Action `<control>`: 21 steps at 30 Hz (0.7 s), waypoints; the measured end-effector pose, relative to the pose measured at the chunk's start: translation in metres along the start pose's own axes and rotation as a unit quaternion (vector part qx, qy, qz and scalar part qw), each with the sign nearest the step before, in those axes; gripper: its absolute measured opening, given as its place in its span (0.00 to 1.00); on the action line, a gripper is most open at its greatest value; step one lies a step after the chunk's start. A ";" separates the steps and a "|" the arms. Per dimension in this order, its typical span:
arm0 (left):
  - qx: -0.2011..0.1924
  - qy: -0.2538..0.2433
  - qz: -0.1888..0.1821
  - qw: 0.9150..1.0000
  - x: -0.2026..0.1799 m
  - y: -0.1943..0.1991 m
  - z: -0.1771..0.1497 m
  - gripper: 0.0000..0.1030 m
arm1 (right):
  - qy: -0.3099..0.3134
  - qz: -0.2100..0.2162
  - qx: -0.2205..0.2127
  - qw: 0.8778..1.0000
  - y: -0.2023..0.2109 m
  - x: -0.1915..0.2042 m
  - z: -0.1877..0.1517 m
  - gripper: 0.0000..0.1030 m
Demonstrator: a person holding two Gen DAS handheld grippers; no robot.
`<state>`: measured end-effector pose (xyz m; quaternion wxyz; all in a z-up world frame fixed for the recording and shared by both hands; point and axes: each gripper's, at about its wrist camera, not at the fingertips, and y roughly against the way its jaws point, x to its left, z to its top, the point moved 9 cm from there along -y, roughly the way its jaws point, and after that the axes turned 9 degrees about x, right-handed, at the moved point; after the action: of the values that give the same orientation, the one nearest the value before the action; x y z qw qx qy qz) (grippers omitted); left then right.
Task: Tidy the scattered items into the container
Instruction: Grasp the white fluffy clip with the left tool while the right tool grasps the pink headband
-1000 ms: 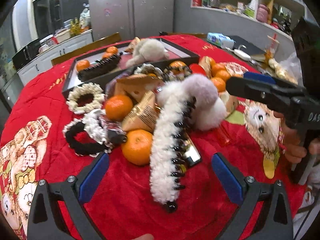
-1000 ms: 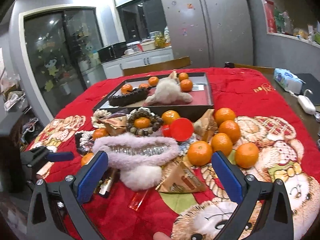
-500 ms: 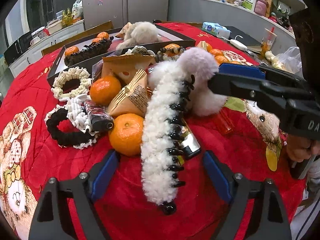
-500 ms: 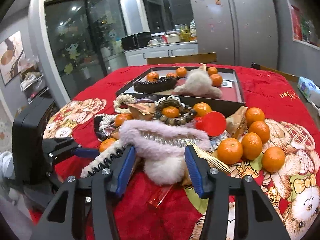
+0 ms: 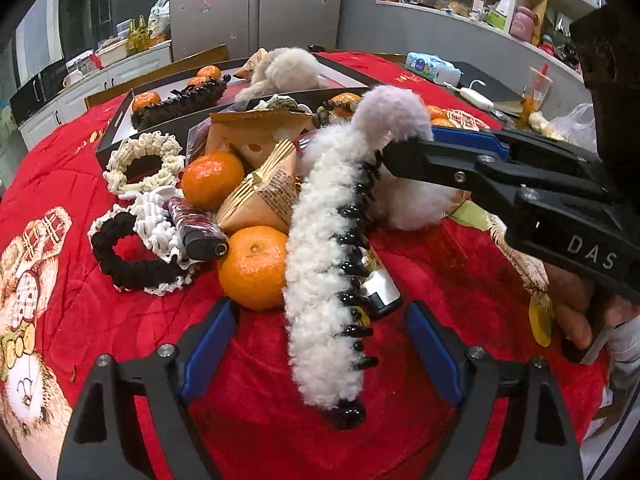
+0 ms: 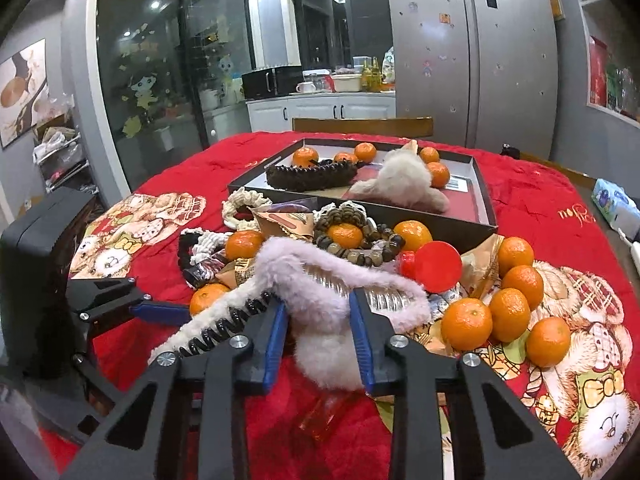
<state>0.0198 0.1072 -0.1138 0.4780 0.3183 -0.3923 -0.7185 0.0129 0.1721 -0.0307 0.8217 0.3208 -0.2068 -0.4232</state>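
While the left gripper (image 5: 320,356) is hanging spread, the right gripper (image 6: 318,330) is pinching the lilac claw clip's (image 6: 340,276) centre-frame tuft, tray (image 6: 486,208) lying beyond.

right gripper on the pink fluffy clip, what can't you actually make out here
- Right wrist view: whether the right gripper pads press the pink fluffy clip; fur hides the contact.
- Left wrist view: the same grasp, blocked by the gripper's own black fingers.
- Left wrist view: most of the lighter, covered by the white fluffy clip.
- Right wrist view: the label in the tray, too small to read.
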 end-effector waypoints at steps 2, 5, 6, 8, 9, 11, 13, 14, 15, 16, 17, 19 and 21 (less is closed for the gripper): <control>0.004 -0.009 0.006 1.000 -0.002 -0.002 0.000 0.85 | 0.009 -0.003 0.002 1.000 -0.002 0.003 -0.001 0.26; 0.002 -0.007 0.005 1.000 -0.001 -0.001 0.001 0.85 | 0.013 -0.008 0.005 1.000 -0.002 0.004 -0.001 0.26; 0.001 -0.006 0.005 1.000 0.000 0.000 0.001 0.83 | 0.014 -0.009 0.008 1.000 -0.003 0.004 -0.002 0.26; -0.003 0.000 0.019 1.000 0.003 0.002 0.000 0.69 | 0.018 -0.016 0.013 1.000 -0.003 0.004 -0.002 0.25; -0.006 0.002 0.022 1.000 0.005 0.004 0.001 0.60 | 0.016 -0.020 0.013 1.000 -0.003 0.003 -0.002 0.24; -0.007 0.002 0.025 1.000 0.007 0.006 0.000 0.51 | 0.013 -0.023 0.012 1.000 -0.002 0.004 -0.002 0.24; -0.008 -0.002 0.020 1.000 0.007 0.008 -0.001 0.29 | 0.013 -0.025 0.014 1.000 -0.002 0.004 -0.002 0.23; -0.007 -0.007 0.020 1.000 0.006 0.009 -0.001 0.29 | 0.011 -0.025 0.012 1.000 -0.002 0.004 -0.002 0.23; -0.007 -0.010 0.024 1.000 0.005 0.010 -0.002 0.29 | 0.011 -0.027 0.011 1.000 -0.001 0.005 -0.001 0.22; -0.007 -0.011 0.025 1.000 0.004 0.010 -0.002 0.29 | 0.013 -0.030 0.011 0.999 -0.001 0.005 -0.001 0.22; -0.007 -0.011 0.026 1.000 0.004 0.010 -0.002 0.29 | 0.013 -0.033 0.011 0.999 -0.001 0.005 0.000 0.22; -0.005 -0.009 0.024 1.000 0.004 0.010 -0.002 0.29 | 0.013 -0.037 0.008 0.999 0.001 0.006 0.001 0.21; -0.006 -0.008 0.024 1.000 0.004 0.011 -0.003 0.29 | 0.011 -0.036 0.007 0.999 0.002 0.006 0.002 0.20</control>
<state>0.0260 0.0997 -0.1059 0.4937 0.3005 -0.3993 -0.7117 0.0164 0.1677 -0.0274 0.8058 0.3379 -0.1890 -0.4481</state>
